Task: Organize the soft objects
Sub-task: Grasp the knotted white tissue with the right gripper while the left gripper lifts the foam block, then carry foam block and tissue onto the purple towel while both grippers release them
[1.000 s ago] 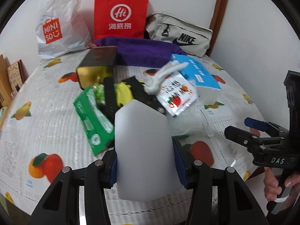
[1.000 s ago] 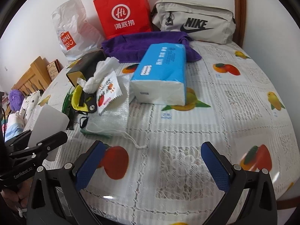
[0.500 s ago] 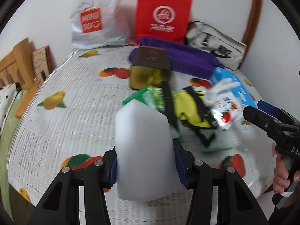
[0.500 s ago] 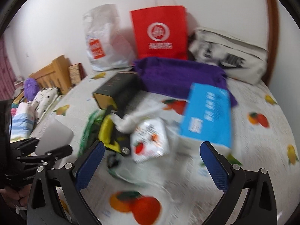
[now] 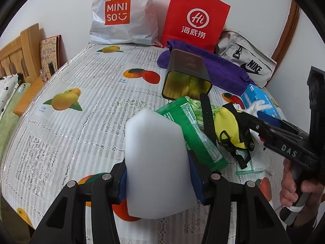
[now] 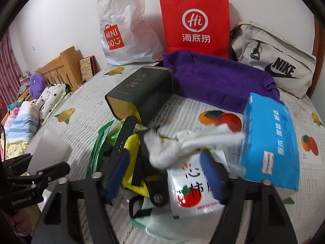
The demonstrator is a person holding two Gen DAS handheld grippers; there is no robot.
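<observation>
My left gripper [image 5: 158, 181] is shut on a white foam block [image 5: 156, 162], held upright above the fruit-print tablecloth [image 5: 81, 132]. To its right lies a heap: a green packet [image 5: 193, 136], a yellow pouch [image 5: 227, 130] with black straps, a white tomato-print packet [image 6: 193, 189] and a white cloth [image 6: 172, 148]. My right gripper [image 6: 164, 174] hangs over this heap with its jaws closing. The yellow pouch [image 6: 132, 160] and the tomato packet lie between its blue pads [image 6: 211, 174], and no firm squeeze shows. The left wrist view shows the right gripper [image 5: 254, 120] reaching in from the right.
A dark tin box [image 6: 142, 93] lies on its side behind the heap, a black strap [image 6: 124, 138] leaning by it. A blue tissue pack [image 6: 270, 142] sits right, a purple towel [image 6: 213, 81] behind. Red, Miniso and Nike bags line the wall. A wooden headboard [image 6: 61, 69] stands left.
My right gripper has swung left from bare cloth to over the heap, and its jaws have narrowed. My left gripper has shifted left with the white block still in it.
</observation>
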